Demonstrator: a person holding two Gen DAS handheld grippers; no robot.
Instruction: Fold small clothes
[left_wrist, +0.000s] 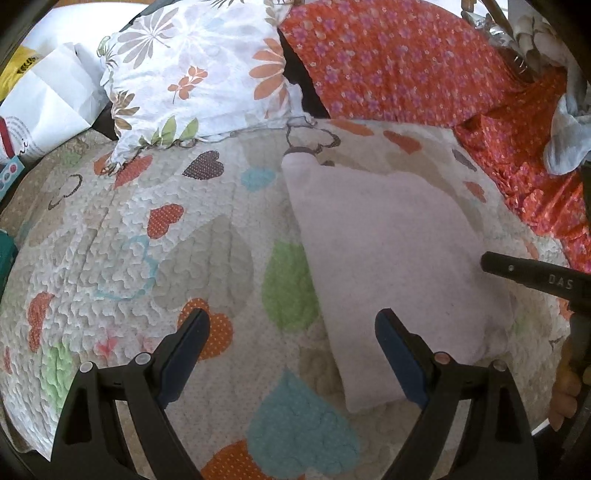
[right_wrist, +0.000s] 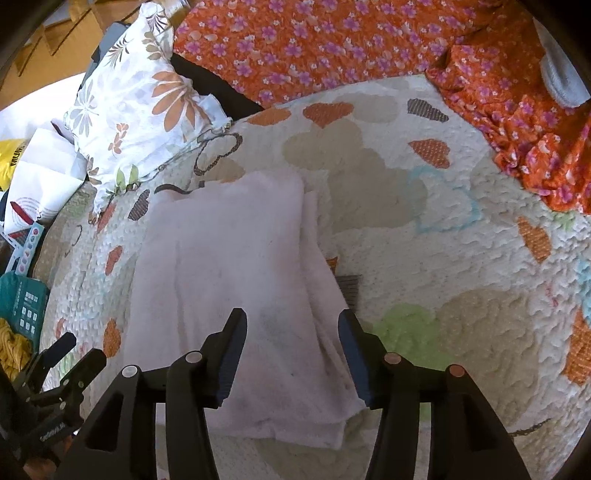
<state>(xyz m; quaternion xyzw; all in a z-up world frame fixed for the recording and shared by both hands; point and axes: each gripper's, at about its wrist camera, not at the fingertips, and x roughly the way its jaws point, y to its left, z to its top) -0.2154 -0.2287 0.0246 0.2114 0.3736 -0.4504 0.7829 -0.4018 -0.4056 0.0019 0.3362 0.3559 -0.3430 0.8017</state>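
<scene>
A pale pink fuzzy garment (left_wrist: 388, 251) lies folded flat on the heart-patterned quilt (left_wrist: 147, 258); it also shows in the right wrist view (right_wrist: 236, 280). My left gripper (left_wrist: 291, 325) is open and empty, hovering over the quilt at the garment's near left edge. My right gripper (right_wrist: 291, 332) is open and empty, hovering above the garment's near right part. The right gripper's body shows at the right edge of the left wrist view (left_wrist: 535, 277). The left gripper shows at the lower left of the right wrist view (right_wrist: 70, 365).
A white floral pillow (left_wrist: 199, 74) lies at the back left. An orange flowered cloth (left_wrist: 399, 62) covers the back and right. A grey-blue cloth (left_wrist: 569, 140) lies at far right. White paper bags (left_wrist: 48, 96) and a teal box (right_wrist: 22, 302) sit at the left.
</scene>
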